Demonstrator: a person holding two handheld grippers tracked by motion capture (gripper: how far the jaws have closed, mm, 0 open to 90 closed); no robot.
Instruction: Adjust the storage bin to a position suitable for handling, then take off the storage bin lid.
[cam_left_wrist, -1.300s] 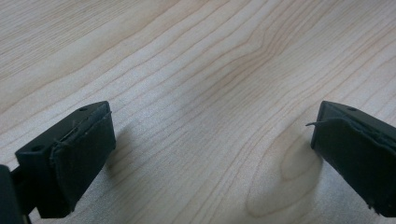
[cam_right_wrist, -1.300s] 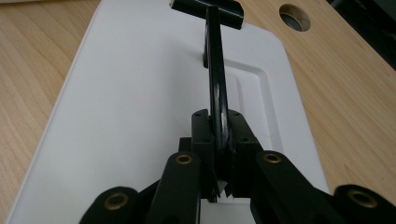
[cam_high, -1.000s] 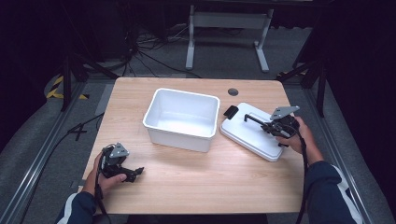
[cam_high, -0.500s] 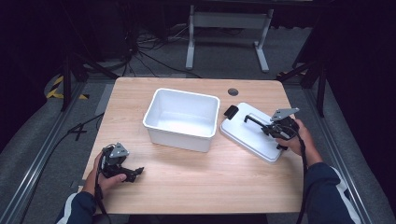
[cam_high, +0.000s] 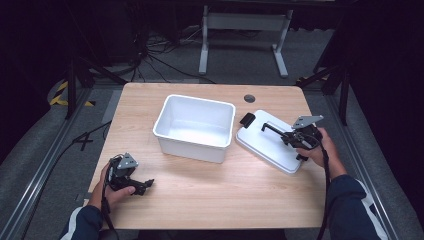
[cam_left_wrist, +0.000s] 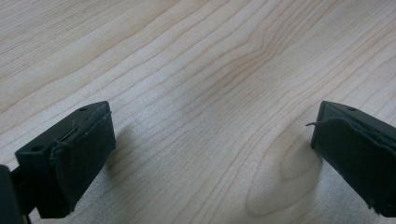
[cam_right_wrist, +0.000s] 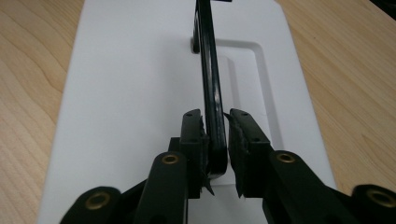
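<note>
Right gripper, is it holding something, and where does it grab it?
The right gripper is shut on the white lid's black handle, near its closer end. The left gripper is open and holds nothing.

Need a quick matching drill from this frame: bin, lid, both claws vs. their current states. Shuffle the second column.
Column 1:
1. white bin
2. white lid
3. left claw
4. right claw

Column 2:
A. clamped on the black handle
B. open above bare table
C. empty, mid-table
D. flat on the table, right of the bin

Pairs: 1-C, 2-D, 3-B, 4-A
</note>
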